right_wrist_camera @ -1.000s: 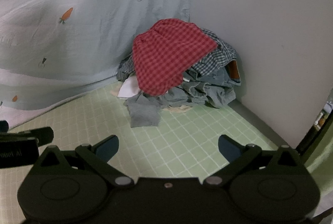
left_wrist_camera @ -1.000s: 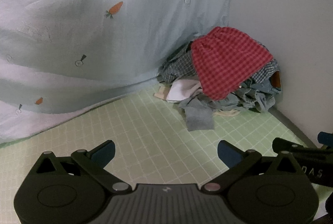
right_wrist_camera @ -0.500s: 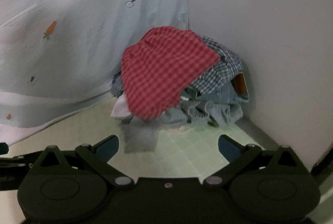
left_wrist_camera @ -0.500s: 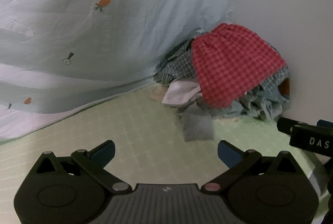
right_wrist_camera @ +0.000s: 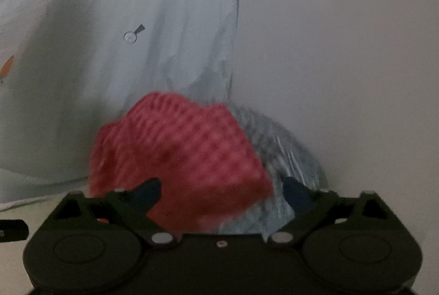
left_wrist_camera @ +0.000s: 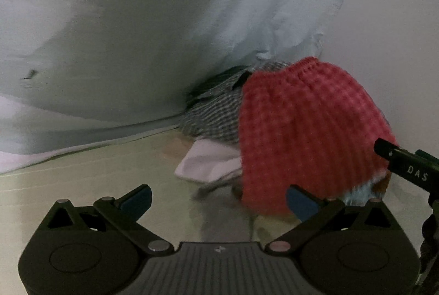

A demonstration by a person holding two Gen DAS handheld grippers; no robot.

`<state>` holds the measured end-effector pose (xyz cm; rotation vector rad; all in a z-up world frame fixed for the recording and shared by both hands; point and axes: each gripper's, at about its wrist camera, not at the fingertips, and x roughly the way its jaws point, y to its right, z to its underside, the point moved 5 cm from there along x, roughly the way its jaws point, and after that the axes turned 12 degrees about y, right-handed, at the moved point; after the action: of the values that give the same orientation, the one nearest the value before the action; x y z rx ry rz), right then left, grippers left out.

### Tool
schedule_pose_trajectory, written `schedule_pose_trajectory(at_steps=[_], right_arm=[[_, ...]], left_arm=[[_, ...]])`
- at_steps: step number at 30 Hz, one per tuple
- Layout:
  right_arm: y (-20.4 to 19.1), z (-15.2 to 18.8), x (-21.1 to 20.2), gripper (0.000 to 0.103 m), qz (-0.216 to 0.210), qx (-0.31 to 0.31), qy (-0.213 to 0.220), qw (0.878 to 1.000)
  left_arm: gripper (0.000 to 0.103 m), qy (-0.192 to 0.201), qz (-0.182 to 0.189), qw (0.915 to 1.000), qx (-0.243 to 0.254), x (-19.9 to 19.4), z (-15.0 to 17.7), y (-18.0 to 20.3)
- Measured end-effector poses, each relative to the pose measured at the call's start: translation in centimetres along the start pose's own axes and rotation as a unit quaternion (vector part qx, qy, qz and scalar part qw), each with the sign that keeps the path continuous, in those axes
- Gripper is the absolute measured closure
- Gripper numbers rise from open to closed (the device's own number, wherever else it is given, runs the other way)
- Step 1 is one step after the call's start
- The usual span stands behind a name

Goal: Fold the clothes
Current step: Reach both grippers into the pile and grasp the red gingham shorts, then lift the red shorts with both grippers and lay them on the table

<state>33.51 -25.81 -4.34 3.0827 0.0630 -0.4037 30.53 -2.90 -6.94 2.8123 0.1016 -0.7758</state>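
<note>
A red checked garment (left_wrist_camera: pixel 307 130) tops a pile of clothes in the corner. It also shows in the right wrist view (right_wrist_camera: pixel 178 155), blurred and close. Under it lie a grey checked garment (left_wrist_camera: pixel 216 114), a white piece (left_wrist_camera: pixel 208 163) and blue-grey cloth (right_wrist_camera: pixel 290 146). My left gripper (left_wrist_camera: pixel 218 200) is open and empty, just short of the pile. My right gripper (right_wrist_camera: pixel 223 194) is open, its jaws standing on either side of the red garment's lower edge; it also appears at the right of the left wrist view (left_wrist_camera: pixel 406 166).
A pale blue sheet with carrot prints (left_wrist_camera: pixel 137 42) hangs behind the pile on the left. A plain white wall (right_wrist_camera: pixel 343 48) closes the corner on the right. The light green mat (left_wrist_camera: pixel 82 185) lies under the grippers.
Both grippers have moved forward toward the pile, which now looms large. The right gripper has come right up to the red garment. Both stay open.
</note>
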Motion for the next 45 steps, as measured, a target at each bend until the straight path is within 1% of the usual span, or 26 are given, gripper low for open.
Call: schedule_pose_trajectory(at_steps=[2, 4, 5, 6, 8, 11, 12, 13, 14, 15, 16, 17, 18, 19, 20, 23, 27, 30, 35, 38, 41, 45], right_arm=[[0.3, -0.8, 2.1, 0.014, -0.005, -0.011, 0.017, 1.0], [0.4, -1.3, 4.0, 0.02, -0.014, -0.017, 0.029, 0.999], [0.3, -1.4, 4.2, 0.024, -0.017, -0.02, 0.032, 0.999], [0.1, -1.4, 4.3, 0.03, -0.02, -0.022, 0.035, 0.999], [-0.1, -1.5, 4.5, 0.037, -0.025, -0.028, 0.041, 0.998], [-0.5, -1.7, 4.8, 0.042, -0.034, -0.036, 0.049, 0.998], [-0.7, -1.7, 4.9, 0.046, -0.037, -0.039, 0.052, 0.997], [-0.8, -1.7, 5.0, 0.049, -0.04, -0.042, 0.055, 0.997], [-1.0, -1.8, 5.1, 0.057, -0.043, -0.044, 0.058, 0.996], [-1.1, -1.8, 5.2, 0.065, -0.046, -0.047, 0.061, 0.996], [-1.3, -1.9, 5.3, 0.069, -0.049, -0.05, 0.064, 0.996], [-1.4, -1.9, 5.4, 0.076, -0.052, -0.053, 0.067, 0.995], [-1.5, -2.0, 5.5, 0.084, -0.055, -0.055, 0.069, 0.995], [-1.7, -2.0, 5.6, 0.088, -0.058, -0.058, 0.072, 0.994], [-1.8, -2.0, 5.7, 0.094, -0.061, -0.061, 0.075, 0.993], [-2.0, -2.5, 4.0, 0.1, -0.068, -0.053, 0.093, 0.992], [-2.9, -3.7, 1.2, 0.101, -0.082, -0.042, 0.118, 0.989], [-4.0, -4.6, -2.3, 0.101, -0.105, -0.037, 0.139, 0.984], [-5.8, -5.5, -9.3, 0.101, -0.15, -0.028, 0.167, 0.974], [-6.8, -6.1, -13.5, 0.101, -0.176, -0.023, 0.184, 0.967], [-8.5, -5.6, -17.3, 0.101, -0.209, -0.022, 0.185, 0.96], [-11.8, -4.7, -21.4, 0.101, -0.249, -0.024, 0.183, 0.951]], left_arm=[[0.002, -0.001, 0.01, 0.9999, -0.006, 2.3, -0.8, 0.7], [0.008, -0.001, 0.022, 0.9997, -0.01, 4.7, -1.8, 1.5], [0.01, 0.0, 0.026, 0.9996, -0.012, 5.6, -2.3, 2.0], [0.013, 0.001, 0.03, 0.9995, -0.013, 6.5, -2.7, 2.3], [0.018, 0.004, 0.038, 0.9991, -0.018, 8.1, -3.6, 3.0], [0.023, 0.001, 0.054, 0.9981, -0.03, 9.6, -3.9, 3.6], [0.028, 0.0, 0.059, 0.9977, -0.034, 10.1, -4.0, 3.9], [0.037, -0.001, 0.064, 0.9972, -0.038, 10.6, -4.1, 4.1], [0.043, -0.002, 0.069, 0.9967, -0.042, 11.1, -4.2, 4.3], [0.056, -0.003, 0.074, 0.9961, -0.046, 11.6, -4.3, 4.5], [0.071, -0.006, 0.077, 0.9955, -0.054, 11.6, -4.2, 4.5], [0.08, -0.008, 0.08, 0.9949, -0.061, 11.6, -4.1, 4.6], [0.092, -0.007, 0.077, 0.9951, -0.063, 11.4, -4.0, 4.6], [0.098, -0.006, 0.074, 0.9952, -0.064, 11.2, -4.0, 4.6], [0.101, 0.002, 0.071, 0.9953, -0.066, 10.3, -4.1, 4.4], [0.103, 0.023, 0.06, 0.9953, -0.072, 7.6, -4.4, 3.6], [0.103, 0.051, 0.047, 0.9944, -0.08, 4.0, -4.8, 2.7], [0.103, 0.073, 0.036, 0.993, -0.086, 1.2, -5.2, 1.9], [0.103, 0.133, -0.011, 0.9865, -0.094, -8.3, -4.9, -0.9], [0.103, 0.166, -0.048, 0.9798, -0.101, -14.1, -4.0, -2.9], [0.103, 0.19, -0.078, 0.9723, -0.111, -19.3, -2.9, -5.1], [0.103, 0.212, -0.116, 0.9635, -0.115, -25.5, -1.3, -8.6]])
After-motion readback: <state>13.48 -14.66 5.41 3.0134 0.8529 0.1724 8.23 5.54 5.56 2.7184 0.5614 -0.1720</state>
